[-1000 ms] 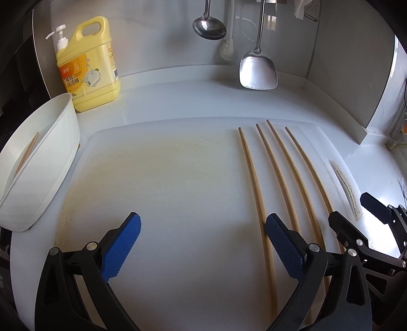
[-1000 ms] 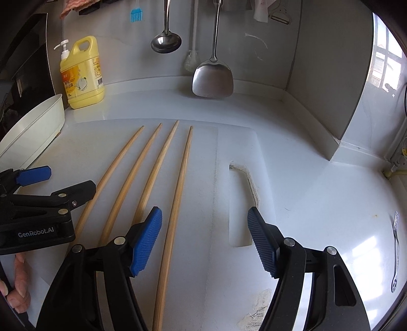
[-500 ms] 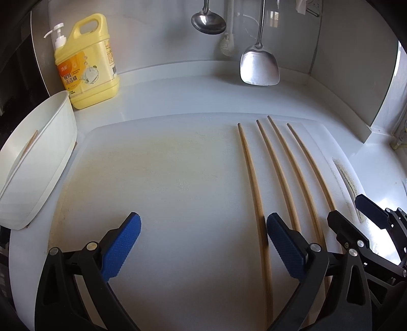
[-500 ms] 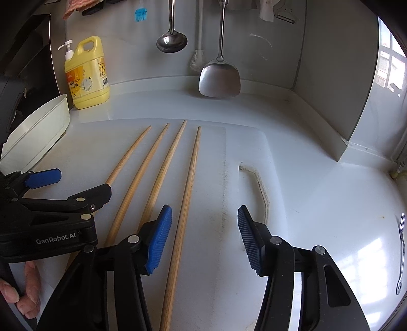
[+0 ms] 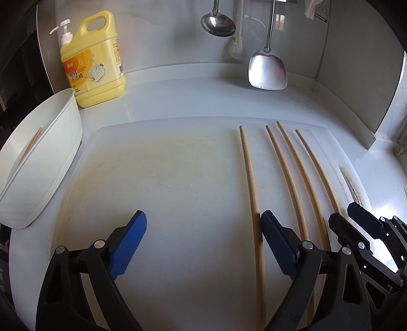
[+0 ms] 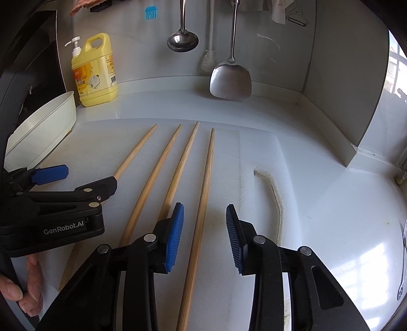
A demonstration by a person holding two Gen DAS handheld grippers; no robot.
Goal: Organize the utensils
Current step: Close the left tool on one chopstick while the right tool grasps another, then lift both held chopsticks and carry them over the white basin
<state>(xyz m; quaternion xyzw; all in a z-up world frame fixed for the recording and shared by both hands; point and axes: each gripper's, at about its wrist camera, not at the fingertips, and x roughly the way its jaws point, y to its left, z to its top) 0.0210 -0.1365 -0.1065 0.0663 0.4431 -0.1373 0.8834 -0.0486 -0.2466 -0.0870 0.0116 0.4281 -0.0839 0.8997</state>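
Note:
Several long wooden chopsticks lie side by side on a white cutting board (image 5: 165, 191). My left gripper (image 5: 203, 239) hangs wide over the board with its jaws closing. The leftmost chopstick (image 5: 250, 178) runs just inside its right finger, and the space between the pads is otherwise bare board. My right gripper (image 6: 204, 238) straddles the rightmost chopstick (image 6: 204, 198). Its jaws are closing, and a gap still shows on both sides of the stick. A white bin (image 5: 38, 165) at the left holds one chopstick (image 5: 31, 142).
A yellow dish soap bottle (image 5: 94, 61) stands at the back left. A ladle (image 5: 217, 21) and a steel spatula (image 5: 267, 68) hang on the back wall. A fork (image 6: 403, 254) lies on the counter at the far right. A hand (image 6: 30, 280) holds the left gripper.
The right jaws have narrowed a lot around the rightmost chopstick. The left jaws have narrowed a little, bringing the right finger up against the leftmost chopstick.

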